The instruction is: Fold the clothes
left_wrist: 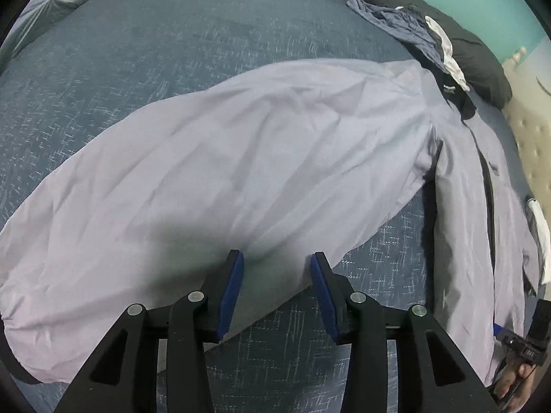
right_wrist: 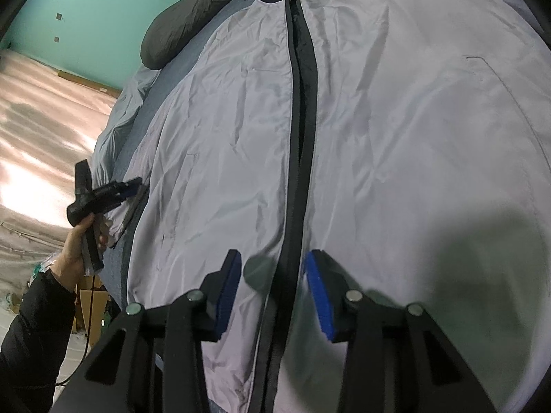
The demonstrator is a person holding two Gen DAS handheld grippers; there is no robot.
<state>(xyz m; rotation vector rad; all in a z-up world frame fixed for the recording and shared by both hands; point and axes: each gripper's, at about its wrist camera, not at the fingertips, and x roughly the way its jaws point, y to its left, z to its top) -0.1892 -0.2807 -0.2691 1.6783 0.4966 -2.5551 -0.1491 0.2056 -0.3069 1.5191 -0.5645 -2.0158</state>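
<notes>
A pale lavender jacket [right_wrist: 396, 144] lies face up on the blue bedspread [left_wrist: 155, 51], its dark zipper [right_wrist: 299, 137] running up the middle. One sleeve [left_wrist: 224, 172] stretches out to the left. My left gripper [left_wrist: 277, 256] hangs open just over the sleeve's lower edge, pads apart, fabric beneath them. The right wrist view shows that same left gripper [right_wrist: 132, 186] in a hand [right_wrist: 74, 244] at the jacket's left side. My right gripper [right_wrist: 273, 254] stands open above the zipper near the hem, gripping nothing. The left wrist view shows that right gripper [left_wrist: 499, 331] at the far right.
A dark bolster pillow [left_wrist: 482, 58] lies along the head of the bed with a crumpled blue garment [left_wrist: 403, 24] against it. Beyond the bed's left side are a pale quilted mattress [right_wrist: 41, 120] and a cardboard box [right_wrist: 93, 303]. The wall is teal.
</notes>
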